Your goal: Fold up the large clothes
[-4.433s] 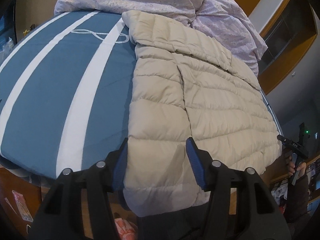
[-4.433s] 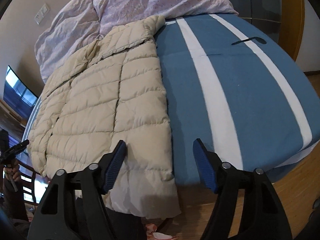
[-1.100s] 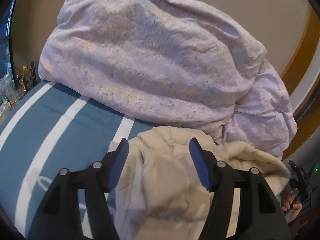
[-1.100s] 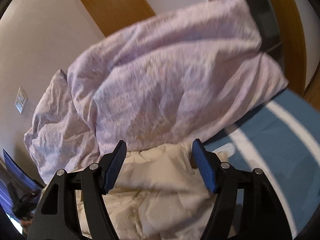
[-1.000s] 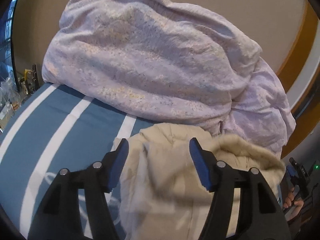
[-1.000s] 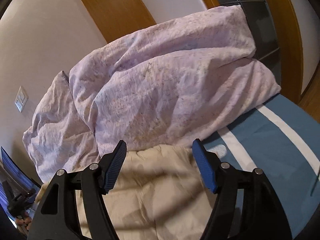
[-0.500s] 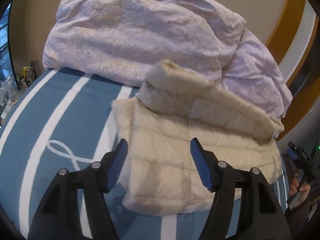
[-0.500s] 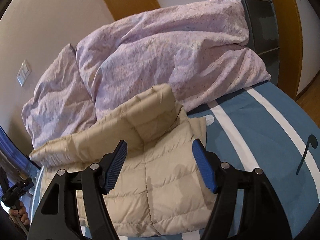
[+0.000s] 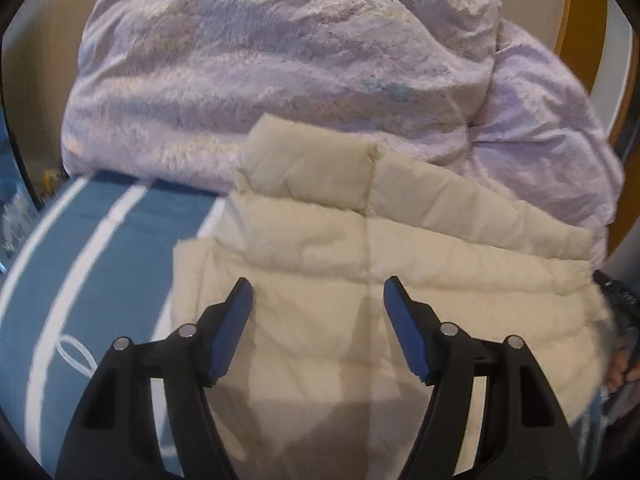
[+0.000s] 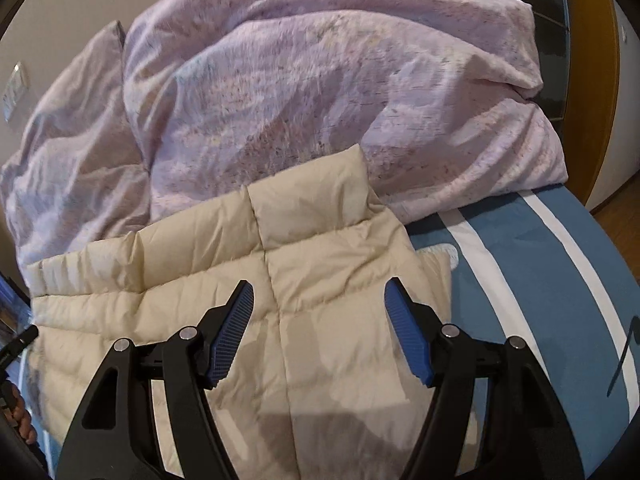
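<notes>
At the far left of the left wrist view, the blue bedspread [image 9: 80, 264] with white stripes covers the bed. To its right lies the cream puffer jacket [image 9: 360, 264], folded over on itself, its collar end pushed up against the lilac duvet [image 9: 280, 60] heaped at the far side of the bed. The left gripper [image 9: 318, 320] hovers over the near part of the jacket with its blue-padded jaws spread wide, gripping nothing.

In the right wrist view, the duvet [image 10: 320, 64] fills the far left and centre, and the jacket [image 10: 280, 288] lies in front of it, its quilted panels running left towards the bed's edge. The right gripper [image 10: 319, 320] hangs above the jacket's right half, jaws likewise wide apart and empty. Right of the jacket, the bedspread [image 10: 540, 288] shows bare blue and white stripes.
</notes>
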`<state>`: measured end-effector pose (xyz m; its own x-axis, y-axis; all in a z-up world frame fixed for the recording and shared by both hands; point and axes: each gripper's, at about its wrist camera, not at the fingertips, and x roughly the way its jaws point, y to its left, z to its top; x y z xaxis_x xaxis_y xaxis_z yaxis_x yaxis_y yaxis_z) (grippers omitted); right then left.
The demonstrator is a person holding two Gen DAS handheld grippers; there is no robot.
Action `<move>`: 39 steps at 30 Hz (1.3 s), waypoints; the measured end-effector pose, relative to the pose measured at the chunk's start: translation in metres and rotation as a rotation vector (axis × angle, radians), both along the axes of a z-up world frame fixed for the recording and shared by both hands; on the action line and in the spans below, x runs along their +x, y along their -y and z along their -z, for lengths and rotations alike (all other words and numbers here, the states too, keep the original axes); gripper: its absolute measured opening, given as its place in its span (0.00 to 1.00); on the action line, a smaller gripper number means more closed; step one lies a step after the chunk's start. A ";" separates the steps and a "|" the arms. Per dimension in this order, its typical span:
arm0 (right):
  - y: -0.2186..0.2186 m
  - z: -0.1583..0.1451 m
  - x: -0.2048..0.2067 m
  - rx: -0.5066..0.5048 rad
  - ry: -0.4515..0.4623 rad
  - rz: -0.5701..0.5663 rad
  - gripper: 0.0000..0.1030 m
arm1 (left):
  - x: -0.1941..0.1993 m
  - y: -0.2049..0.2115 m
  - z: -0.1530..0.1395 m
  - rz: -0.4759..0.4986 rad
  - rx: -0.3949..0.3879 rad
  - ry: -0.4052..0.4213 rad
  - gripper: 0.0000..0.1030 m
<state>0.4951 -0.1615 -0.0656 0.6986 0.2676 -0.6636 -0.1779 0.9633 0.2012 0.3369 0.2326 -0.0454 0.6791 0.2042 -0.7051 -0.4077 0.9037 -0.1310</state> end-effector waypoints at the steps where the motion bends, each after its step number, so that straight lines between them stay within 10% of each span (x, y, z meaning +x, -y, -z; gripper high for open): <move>1: -0.002 0.003 0.003 -0.015 -0.002 0.003 0.68 | 0.003 -0.001 0.002 -0.010 0.027 -0.009 0.66; 39: -0.020 0.063 0.045 -0.182 -0.084 0.029 0.76 | 0.026 -0.040 0.059 -0.103 -0.016 -0.119 0.95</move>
